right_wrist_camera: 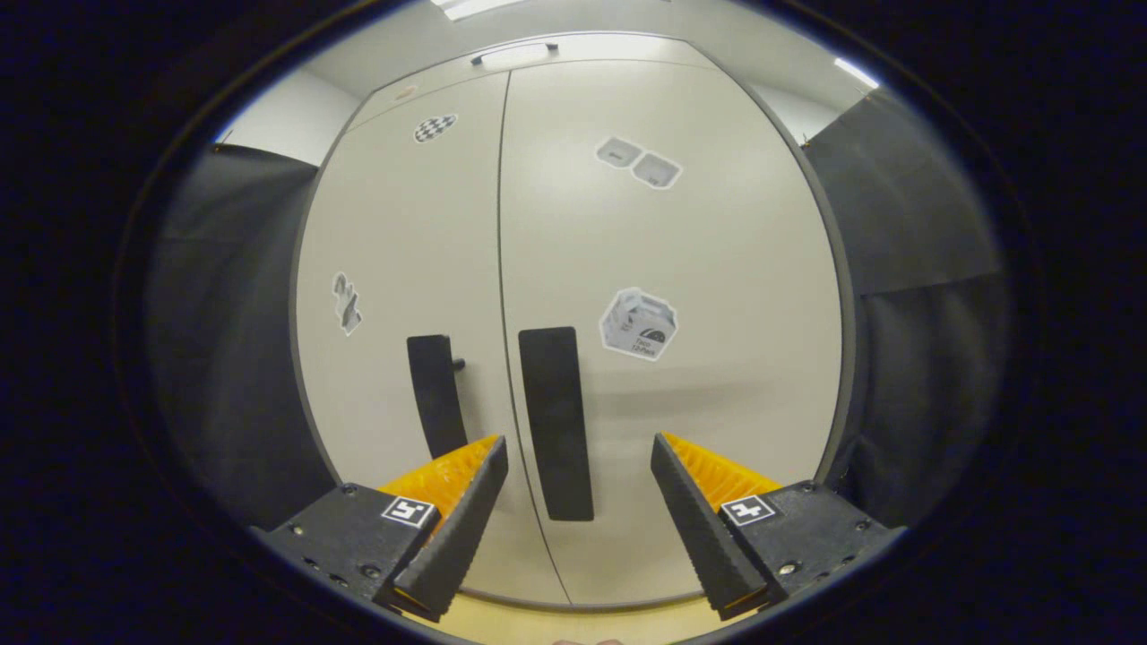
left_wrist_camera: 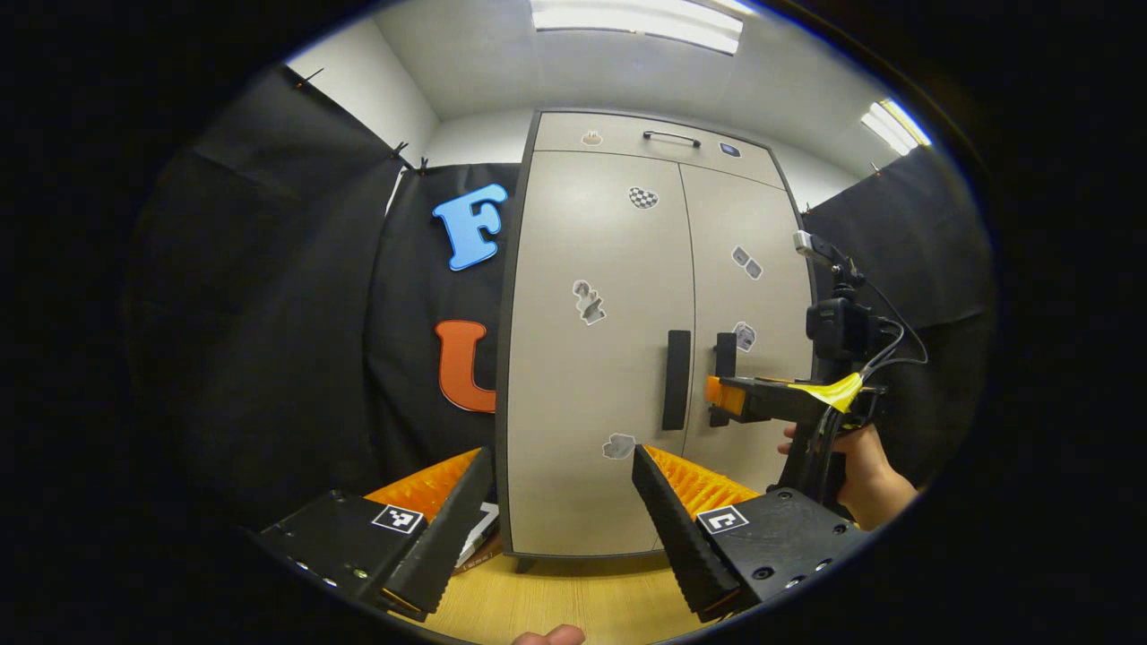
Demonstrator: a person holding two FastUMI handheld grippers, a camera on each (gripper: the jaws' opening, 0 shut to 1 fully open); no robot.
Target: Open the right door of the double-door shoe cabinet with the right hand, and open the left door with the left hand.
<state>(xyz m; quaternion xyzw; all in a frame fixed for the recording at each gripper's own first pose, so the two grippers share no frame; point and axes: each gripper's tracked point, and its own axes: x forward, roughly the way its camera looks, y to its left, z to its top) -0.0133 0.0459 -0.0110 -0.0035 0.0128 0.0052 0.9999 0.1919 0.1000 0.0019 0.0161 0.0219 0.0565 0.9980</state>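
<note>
The double-door shoe cabinet [left_wrist_camera: 591, 358] stands on the wooden floor [left_wrist_camera: 573, 600] against the booth's back wall, with both doors closed. Your right gripper [right_wrist_camera: 578, 484] has its fingers spread wide, with the right door's handle [right_wrist_camera: 556, 421] standing between them in the right gripper view. From the left gripper view its tips sit right at that handle [left_wrist_camera: 722, 376], but you can't tell whether they touch it yet. Your left gripper [left_wrist_camera: 563, 502] is also spread and holds nothing. It hangs back from the left door [left_wrist_camera: 591, 340], well apart from the left handle [left_wrist_camera: 676, 378].

The doors look like stiff, flat panels, probably light board on side hinges, so they should swing easily and without flex. The two upright bar handles flank the centre seam [right_wrist_camera: 502, 224]. Close on the right one across its width, near its middle. The bar looks smooth, so squeeze firmly before pulling, and expect an arc rather than a straight pull.

The hinges are hidden, and you can't see how far each bar stands off its door. The cabinet's feet are mostly cut off behind your fingers [left_wrist_camera: 448, 528]. The stickers [left_wrist_camera: 589, 302] are too small to make out, and any catch or magnet holding the doors can't be judged.
</note>
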